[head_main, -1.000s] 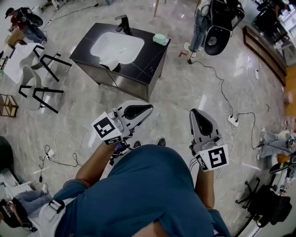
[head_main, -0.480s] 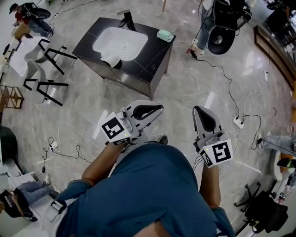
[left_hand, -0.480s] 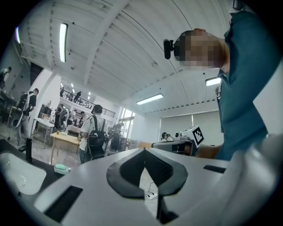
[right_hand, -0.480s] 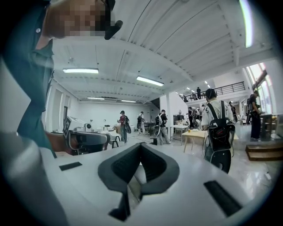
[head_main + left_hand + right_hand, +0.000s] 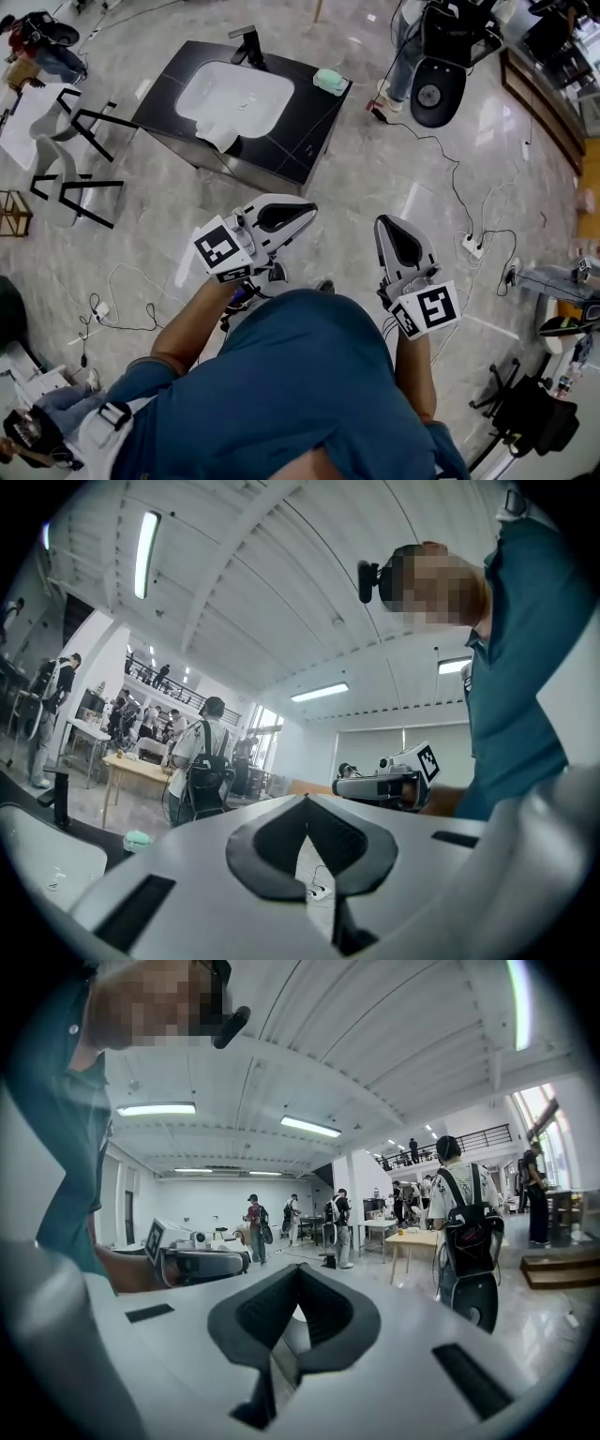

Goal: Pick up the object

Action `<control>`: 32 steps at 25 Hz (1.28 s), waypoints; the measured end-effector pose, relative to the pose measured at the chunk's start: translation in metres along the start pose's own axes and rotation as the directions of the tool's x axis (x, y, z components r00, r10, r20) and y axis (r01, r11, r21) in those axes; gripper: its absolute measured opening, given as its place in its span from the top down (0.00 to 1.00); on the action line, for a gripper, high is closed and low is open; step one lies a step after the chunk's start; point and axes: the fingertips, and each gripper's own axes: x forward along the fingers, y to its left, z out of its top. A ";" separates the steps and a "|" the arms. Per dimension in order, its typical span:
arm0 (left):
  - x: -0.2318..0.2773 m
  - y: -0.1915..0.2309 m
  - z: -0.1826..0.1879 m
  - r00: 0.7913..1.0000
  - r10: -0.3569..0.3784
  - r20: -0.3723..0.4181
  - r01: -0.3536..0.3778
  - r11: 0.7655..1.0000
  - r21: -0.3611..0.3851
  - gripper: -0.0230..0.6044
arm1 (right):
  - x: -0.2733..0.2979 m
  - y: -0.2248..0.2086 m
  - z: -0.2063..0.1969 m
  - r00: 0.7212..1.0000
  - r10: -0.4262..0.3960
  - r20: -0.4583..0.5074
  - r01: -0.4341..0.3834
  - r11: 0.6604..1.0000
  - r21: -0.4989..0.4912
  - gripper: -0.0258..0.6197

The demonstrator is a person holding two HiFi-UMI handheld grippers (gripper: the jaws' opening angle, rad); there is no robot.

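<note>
Head view: the left gripper (image 5: 305,210) and right gripper (image 5: 384,227) are held side by side over the marble floor (image 5: 375,169), in front of the person's blue shirt (image 5: 300,375). The left points toward 2 o'clock, the right toward 11 o'clock. A black vanity unit (image 5: 300,131) stands at 11 o'clock from the grippers, well apart from them. It carries a white basin (image 5: 234,94) and a black faucet (image 5: 247,42) at its far edge. The mint-green block (image 5: 328,81) lies on the counter's corner at 2 o'clock of the basin, touched by neither gripper. A white power strip (image 5: 470,244) lies on the floor at 3 o'clock of the right gripper.

Left gripper view: the left gripper (image 5: 305,799) has its jaws together, tips meeting, with nothing between them. The mint-green block (image 5: 137,839) shows at 9 o'clock of the jaws, on the dark counter beside the basin (image 5: 47,855). A person with a backpack (image 5: 202,761) stands beyond it, by a wooden table (image 5: 141,769). The right gripper (image 5: 384,782) shows at 2 o'clock.

Right gripper view: the right gripper (image 5: 298,1267) likewise has its jaws closed tip to tip and holds nothing. The left gripper (image 5: 202,1262) shows at 9 o'clock, and the person with a backpack (image 5: 464,1218) at 3 o'clock.
</note>
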 end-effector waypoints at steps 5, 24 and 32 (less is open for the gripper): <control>0.003 0.024 0.003 0.999 -0.032 0.000 0.032 0.999 -0.022 0.96 | 0.024 -0.010 -0.004 0.999 -0.033 -0.025 0.033 0.999 0.014 0.94; 0.077 0.106 0.005 1.000 0.024 -0.002 -0.024 0.997 -0.075 0.96 | 0.072 -0.124 0.001 0.999 -0.042 -0.008 0.042 0.998 0.040 0.94; 0.073 0.167 0.023 1.000 0.019 -0.020 -0.019 1.000 -0.006 0.96 | 0.131 -0.130 0.015 0.999 -0.029 0.028 0.030 0.999 -0.044 0.94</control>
